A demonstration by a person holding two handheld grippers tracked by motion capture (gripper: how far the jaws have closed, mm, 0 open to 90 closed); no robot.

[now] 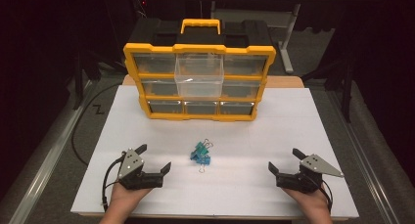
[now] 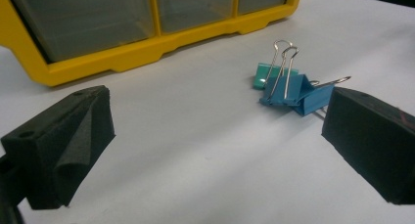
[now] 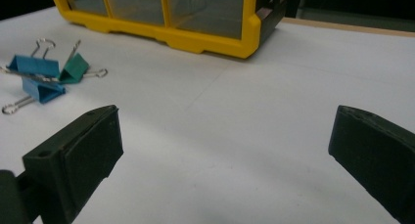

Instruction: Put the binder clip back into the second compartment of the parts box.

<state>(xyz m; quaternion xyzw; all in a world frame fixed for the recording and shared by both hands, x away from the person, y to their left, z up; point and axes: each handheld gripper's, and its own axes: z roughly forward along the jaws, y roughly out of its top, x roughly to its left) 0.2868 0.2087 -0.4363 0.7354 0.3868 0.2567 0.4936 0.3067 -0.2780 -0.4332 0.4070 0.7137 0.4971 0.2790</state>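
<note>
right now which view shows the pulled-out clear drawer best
The high view: the clear drawer juts out from the middle of the yellow organizer's top row, seen whole. The left gripper view and right gripper view catch just the organizer's bottom row, so the open drawer lies above their frames.

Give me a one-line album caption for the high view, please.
Two hand-held grippers, left and right, rest open on a white table either side of small binder clips, facing a yellow drawer organizer.

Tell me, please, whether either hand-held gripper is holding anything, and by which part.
Nothing is held. The left hand-held gripper and the right hand-held gripper are both open over bare white table, and the binder clips lie untouched between them.
</note>
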